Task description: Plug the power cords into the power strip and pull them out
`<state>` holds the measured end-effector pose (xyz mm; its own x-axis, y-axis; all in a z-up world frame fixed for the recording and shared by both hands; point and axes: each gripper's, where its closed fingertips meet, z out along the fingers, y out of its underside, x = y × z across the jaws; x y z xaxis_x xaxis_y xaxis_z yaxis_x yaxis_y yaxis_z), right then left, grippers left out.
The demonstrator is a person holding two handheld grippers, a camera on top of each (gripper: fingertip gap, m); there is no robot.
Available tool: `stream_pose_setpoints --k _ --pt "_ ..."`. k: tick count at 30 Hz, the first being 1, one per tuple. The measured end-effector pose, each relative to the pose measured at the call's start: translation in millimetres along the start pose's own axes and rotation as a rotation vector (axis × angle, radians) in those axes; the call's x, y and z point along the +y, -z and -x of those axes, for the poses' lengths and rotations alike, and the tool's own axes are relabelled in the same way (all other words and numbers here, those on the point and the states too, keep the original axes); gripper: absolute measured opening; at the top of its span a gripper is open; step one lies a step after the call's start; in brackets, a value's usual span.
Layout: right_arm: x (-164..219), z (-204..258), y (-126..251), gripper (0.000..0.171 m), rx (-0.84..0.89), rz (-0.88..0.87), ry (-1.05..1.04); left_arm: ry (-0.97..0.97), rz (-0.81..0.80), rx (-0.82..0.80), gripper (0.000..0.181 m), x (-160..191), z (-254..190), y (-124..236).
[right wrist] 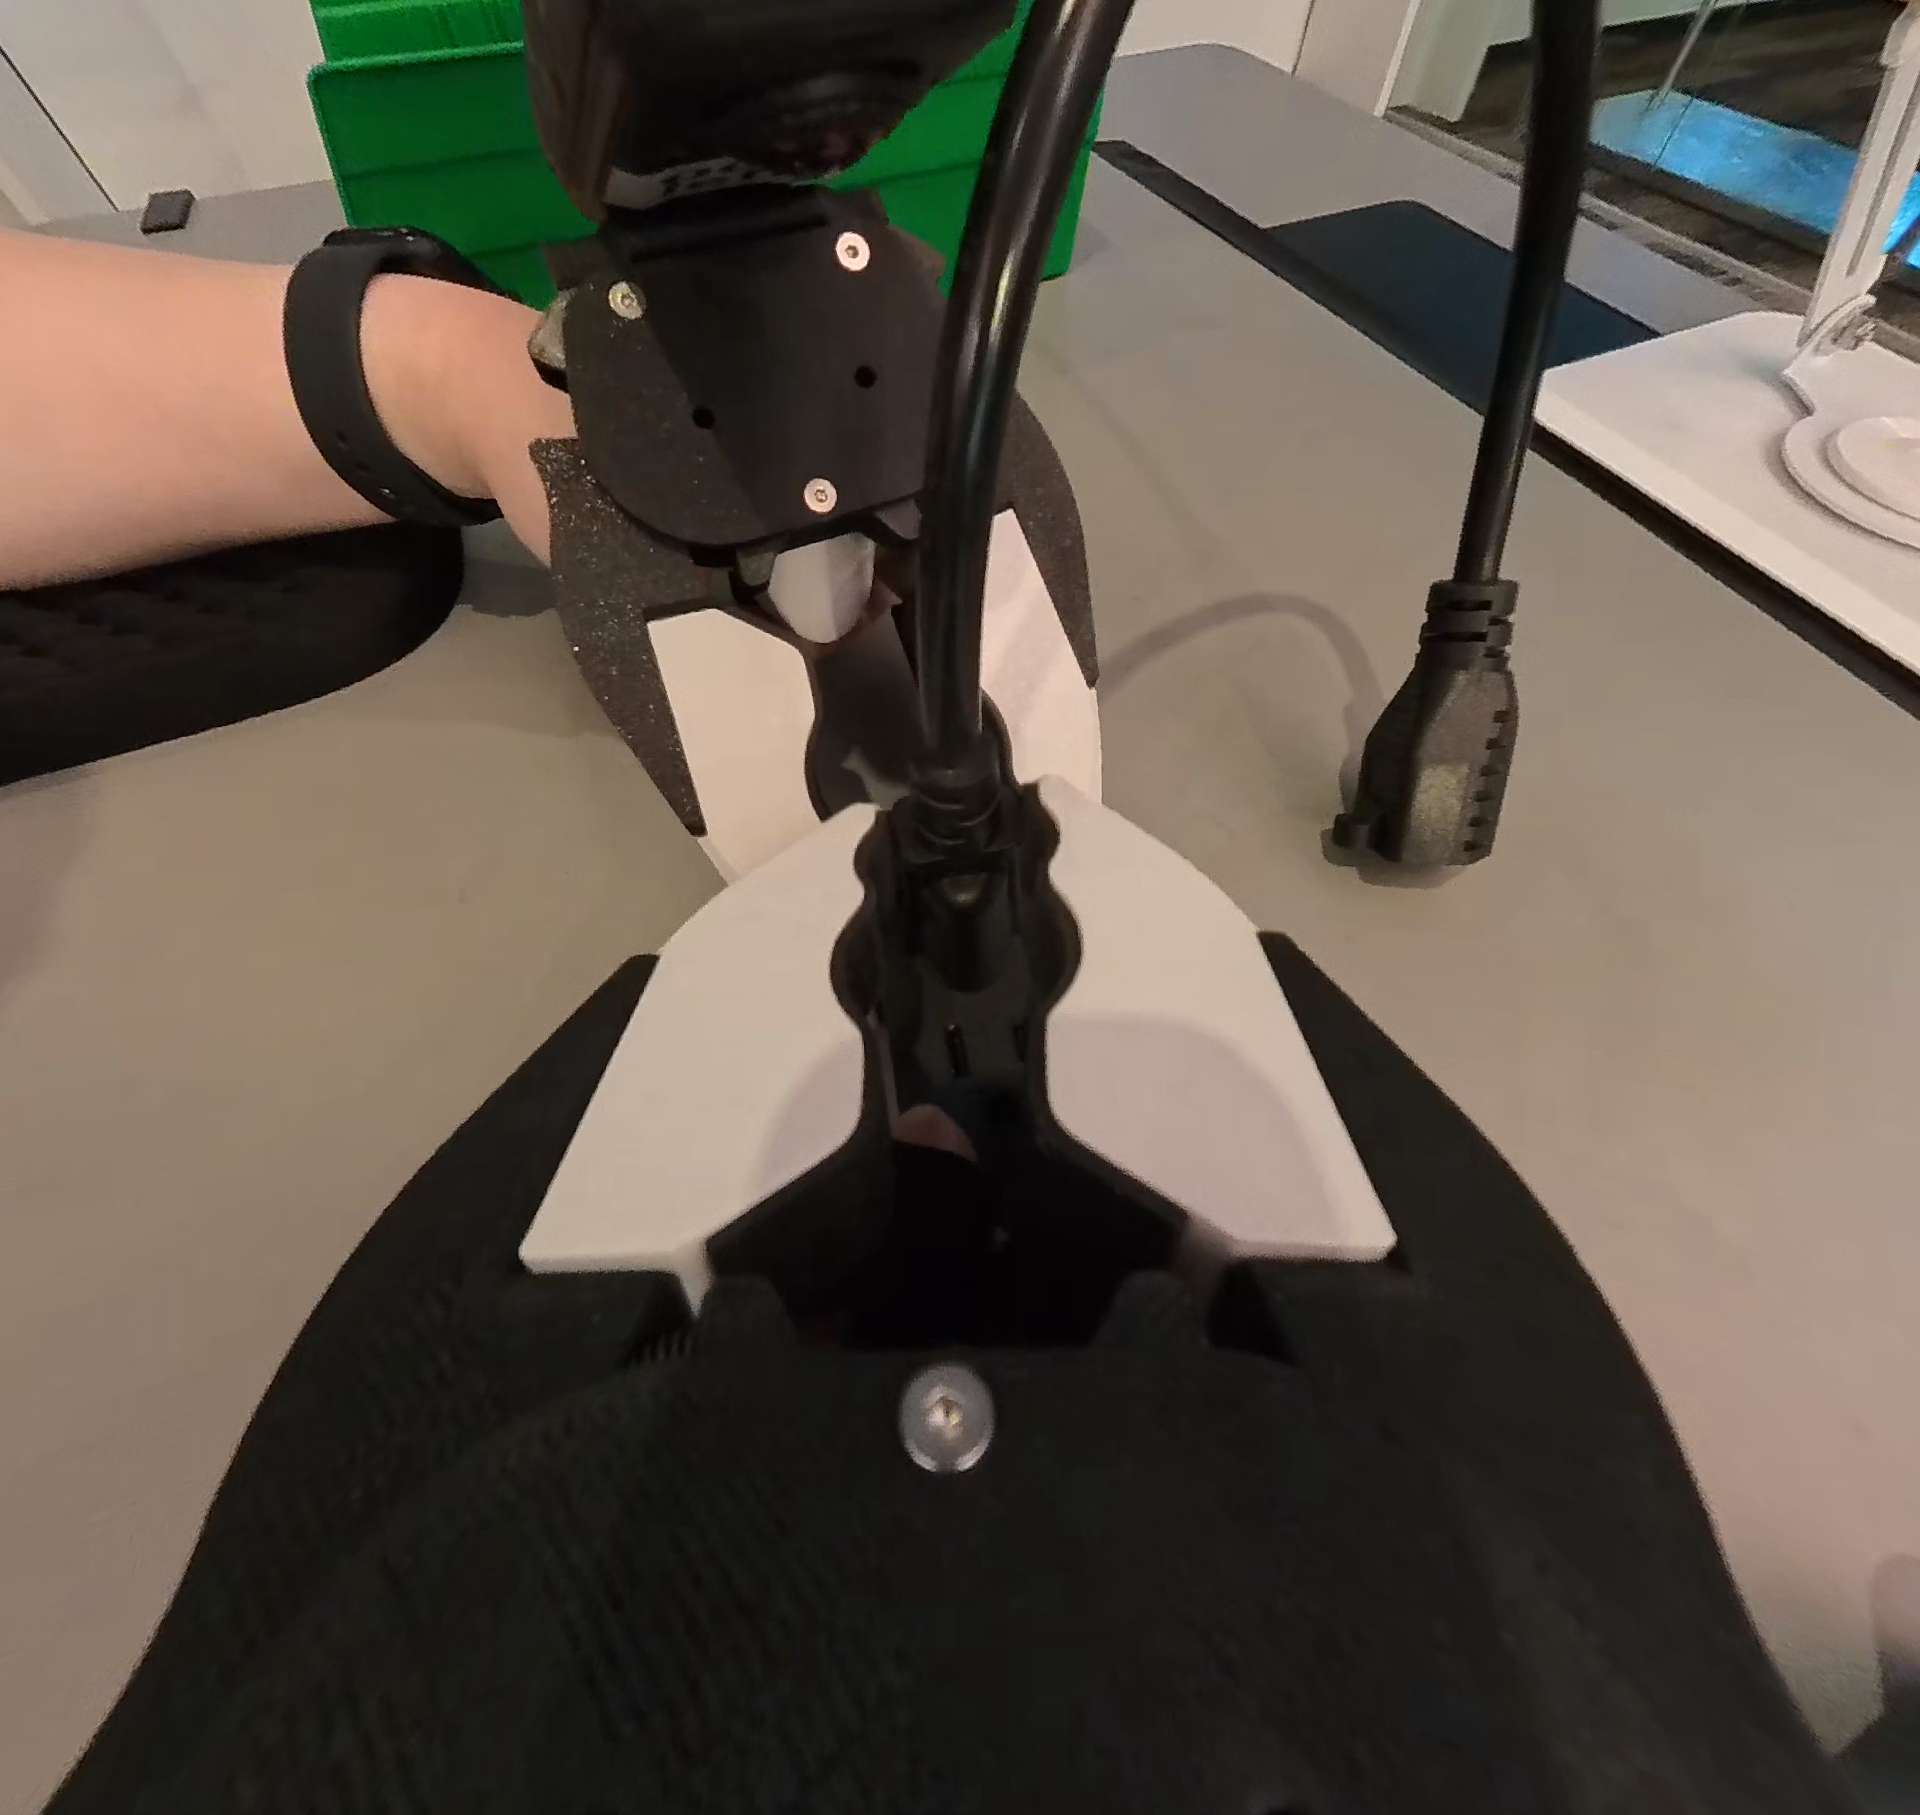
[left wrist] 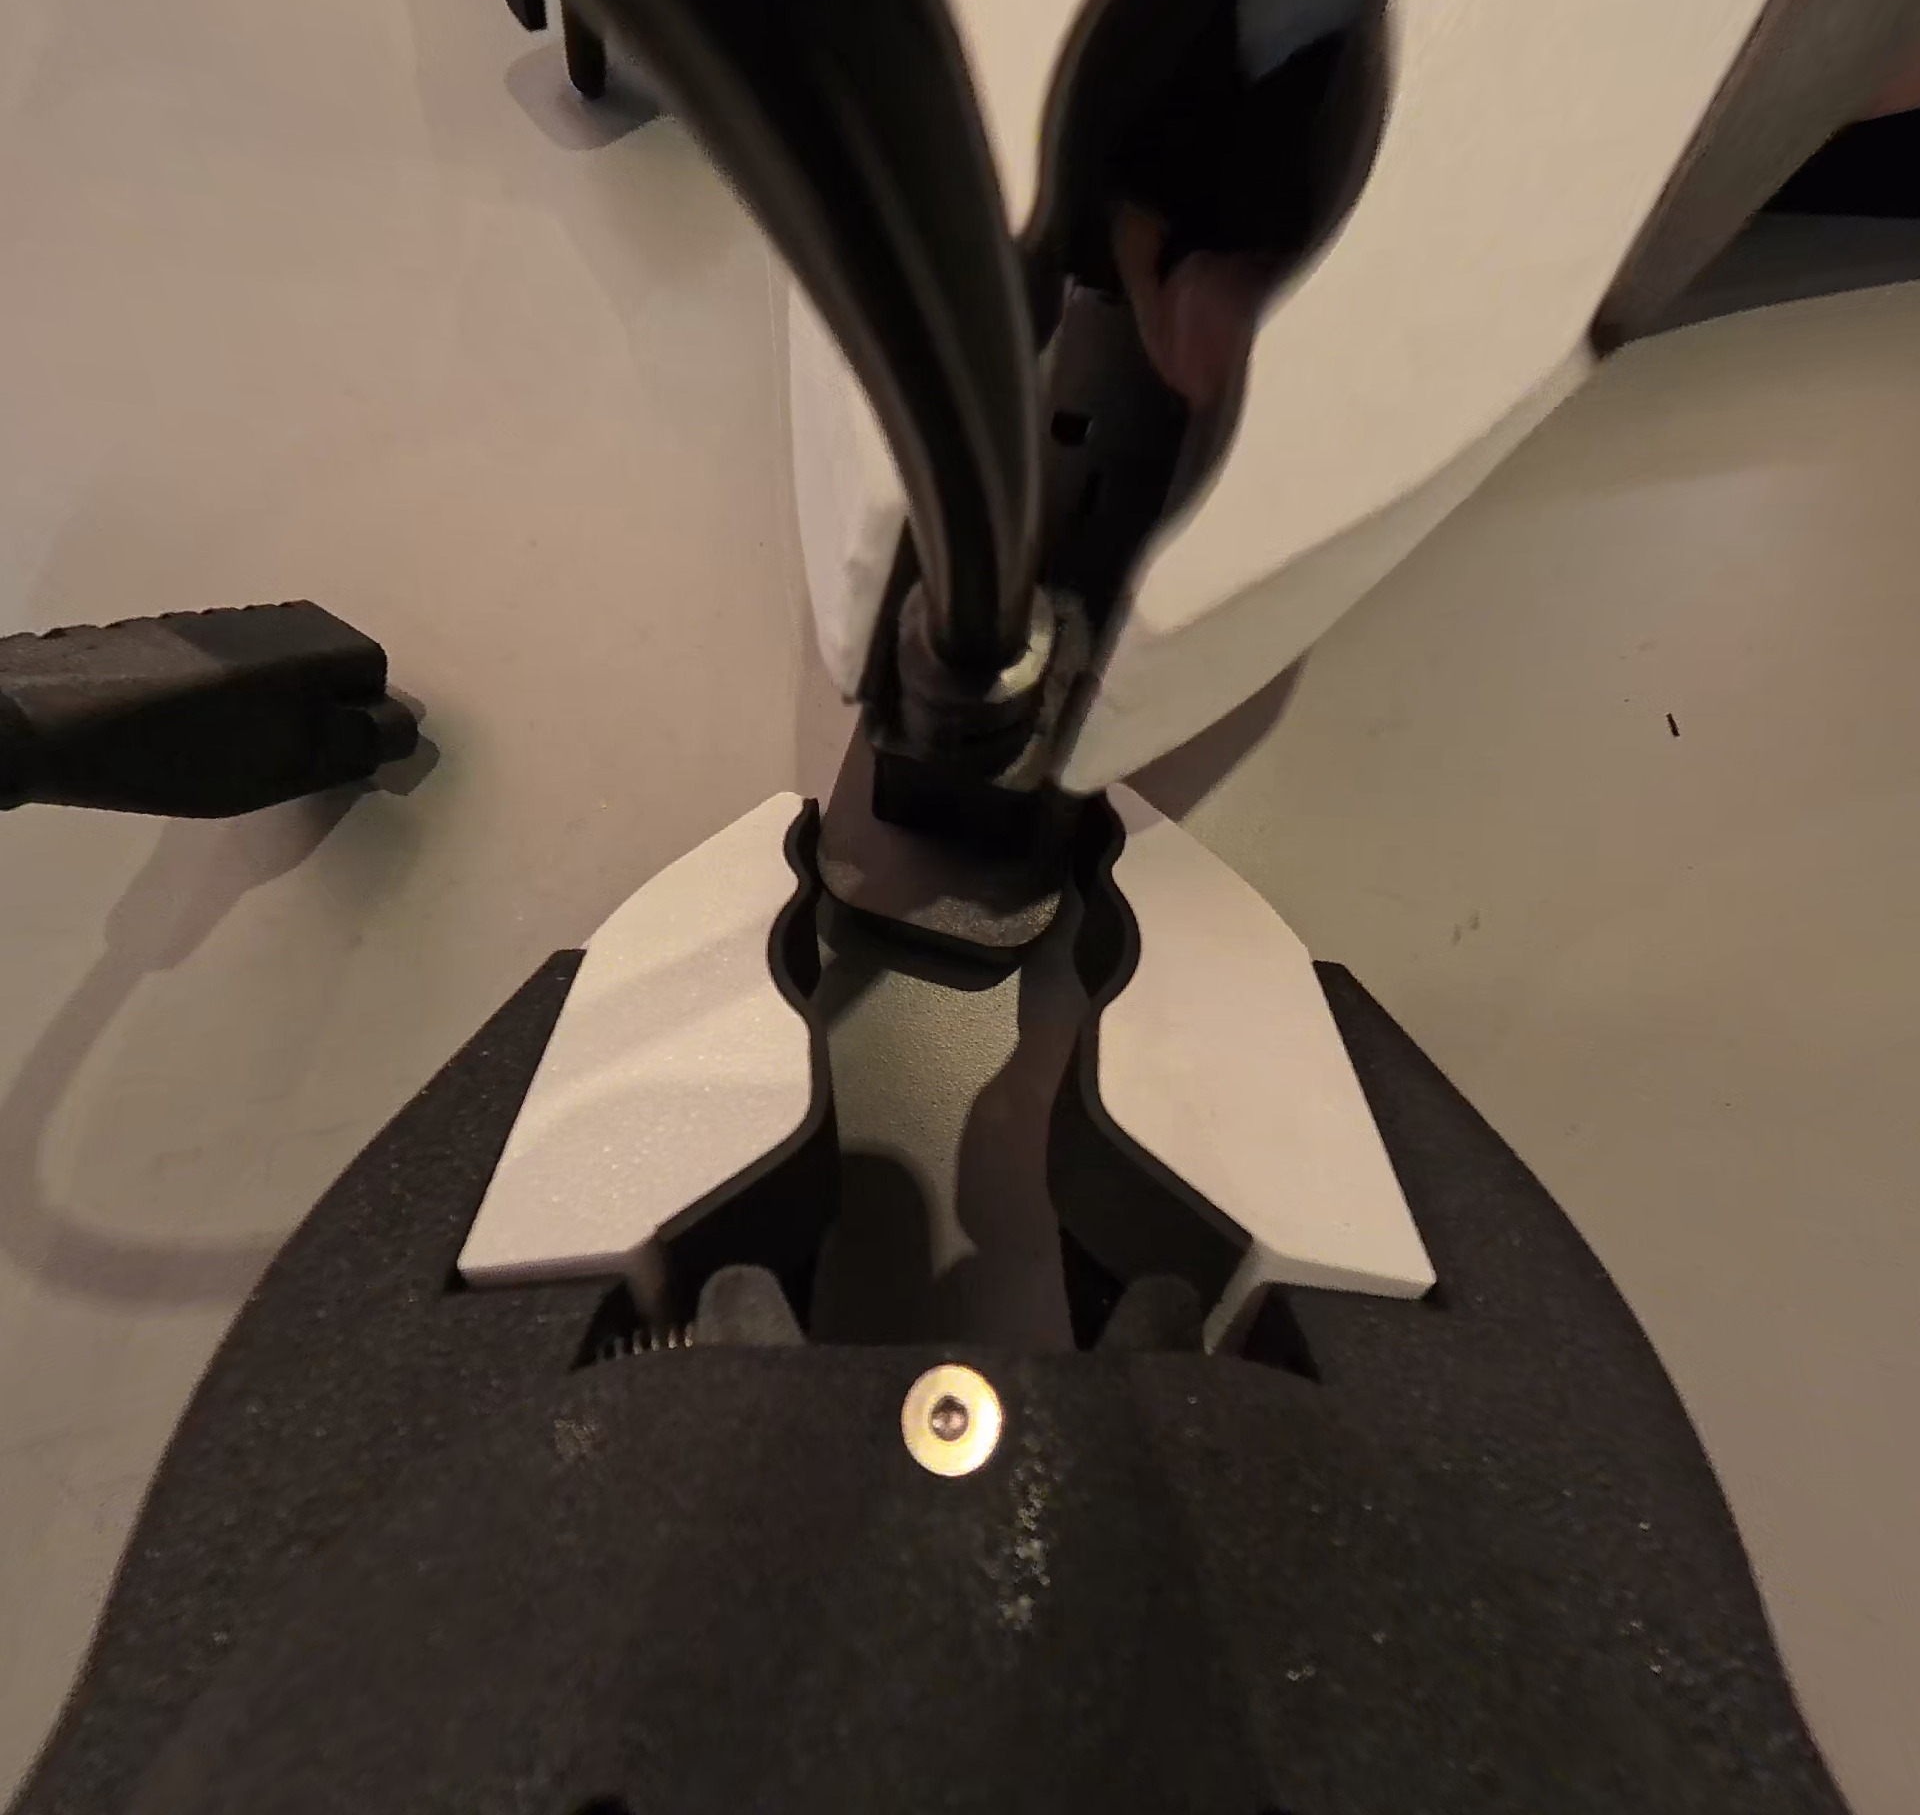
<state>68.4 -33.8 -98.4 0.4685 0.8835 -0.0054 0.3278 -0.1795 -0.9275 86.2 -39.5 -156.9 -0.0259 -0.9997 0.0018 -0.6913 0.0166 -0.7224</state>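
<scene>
My left gripper (left wrist: 956,820) is shut on a dark grey power strip (left wrist: 935,1027), gripping it between its white fingers (left wrist: 665,1038). My right gripper (right wrist: 956,809) faces it and is shut on a black plug (right wrist: 956,944), whose thick black cord (right wrist: 997,311) curves upward. In the left wrist view, the right gripper (left wrist: 987,685) holds that plug (left wrist: 935,716) right at the strip's end; the contact itself is hidden. In the right wrist view, the left gripper (right wrist: 883,768) sits just beyond my fingertips. A second black plug (left wrist: 197,716) lies loose on the grey table and also shows in the right wrist view (right wrist: 1444,757).
A person's hand with a black wristband (right wrist: 343,373) holds the left gripper. A green box (right wrist: 416,134) stands behind it. A black padded mat (right wrist: 208,643) lies at the left. A white tray (right wrist: 1683,477) sits at the right. The table edge (left wrist: 1662,269) shows at the upper right. The left gripper's tips are roughly 5 cm from the right gripper's.
</scene>
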Motion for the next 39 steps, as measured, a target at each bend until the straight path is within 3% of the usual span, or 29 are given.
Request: stream_pose_setpoints --k 3,8,9,11,12,15,18,19,20,22,25,31,35,39 --pt "-26.0 0.6 12.9 0.015 -0.033 -0.141 -0.064 -0.001 0.005 0.001 0.047 0.3 -0.6 -0.3" --pt "-14.2 3.6 15.0 0.016 -0.09 -0.039 -0.038 0.0 0.005 0.0 0.047 0.5 -1.5 0.0" --pt "-11.9 2.2 15.8 0.023 -0.084 -0.038 -0.035 -0.001 0.004 0.001 0.047 0.5 -1.8 0.1" --pt "0.0 -6.1 11.6 0.062 -0.035 0.007 -0.042 -0.002 0.004 0.003 0.047 0.7 -2.1 0.3" --pt "9.7 -7.6 7.7 0.071 -0.023 0.06 -0.029 -0.003 0.003 0.004 0.047 0.8 -2.3 0.4" --pt "38.4 0.3 -5.0 0.089 -0.032 0.249 0.029 -0.003 0.003 0.005 0.046 0.7 -2.4 0.4" --pt "45.4 1.6 -11.0 0.105 0.017 0.33 0.077 -0.005 0.003 0.006 0.046 0.8 -2.9 0.5" --pt "43.6 8.8 -12.0 0.103 -0.019 0.327 0.075 -0.005 0.003 0.007 0.046 0.9 -3.0 0.6" --pt "39.5 15.6 -11.8 0.084 -0.058 0.312 0.07 -0.012 0.003 0.014 0.046 1.1 -4.4 0.8" --pt "28.6 17.2 -9.3 0.068 -0.077 0.257 0.025 -0.018 0.002 0.021 0.046 1.5 -6.1 1.4" --pt "21.3 11.3 -4.3 0.068 -0.093 0.179 -0.073 -0.018 0.003 0.021 0.046 1.7 -6.5 1.5" --pt "26.8 0.3 -2.3 0.054 -0.018 0.196 -0.036 -0.02 0.003 0.024 0.046 1.8 -7.1 1.7" --pt "24.8 5.1 -1.0 0.033 -0.02 0.2 0.083 -0.021 0.003 0.024 0.046 1.9 -7.1 1.7" --pt "20.9 6.3 -1.4 0.029 0.007 0.177 0.163 -0.021 0.003 0.024 0.046 1.8 -7.2 1.7"
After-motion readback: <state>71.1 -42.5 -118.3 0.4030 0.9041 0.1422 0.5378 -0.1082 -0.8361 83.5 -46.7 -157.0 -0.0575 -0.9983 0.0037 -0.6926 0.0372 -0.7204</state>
